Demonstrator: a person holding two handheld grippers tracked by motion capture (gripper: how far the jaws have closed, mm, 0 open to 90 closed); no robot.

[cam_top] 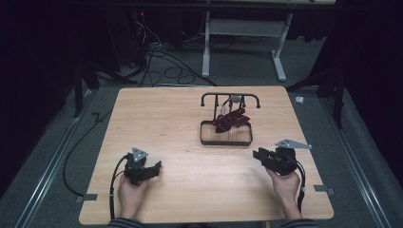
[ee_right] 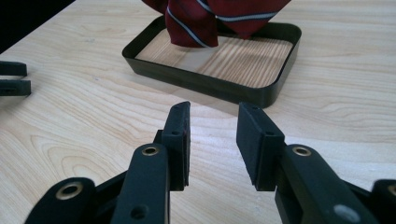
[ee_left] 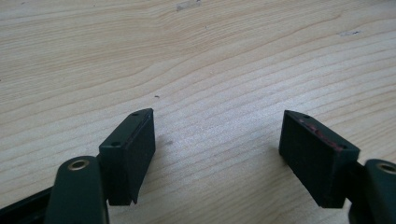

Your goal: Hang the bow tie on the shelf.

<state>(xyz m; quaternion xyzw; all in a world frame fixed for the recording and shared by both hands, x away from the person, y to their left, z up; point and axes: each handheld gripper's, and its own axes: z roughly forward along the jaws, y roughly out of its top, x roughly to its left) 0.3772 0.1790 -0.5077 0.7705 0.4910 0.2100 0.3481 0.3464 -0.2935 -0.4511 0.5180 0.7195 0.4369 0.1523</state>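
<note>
A dark red striped tie (cam_top: 231,118) hangs from a black rack (cam_top: 231,97) down into a shallow black tray (cam_top: 226,140) with a wooden floor, right of the table's middle. In the right gripper view the tie (ee_right: 196,21) drapes into the tray (ee_right: 210,84) just beyond my jaws. My right gripper (cam_top: 259,154) rests near the table's right side, pointing left toward the tray, and its jaws (ee_right: 212,140) stand open with nothing between them. My left gripper (cam_top: 156,167) sits at the front left. It is wide open (ee_left: 217,149) over bare wood.
The round-cornered wooden table (cam_top: 166,118) stands on a grey floor. Cables (cam_top: 166,66) and a white desk frame (cam_top: 247,33) lie beyond its far edge. Each hand's cable trails off the near edge. The left gripper's jaw tips (ee_right: 13,79) show at the left edge of the right gripper view.
</note>
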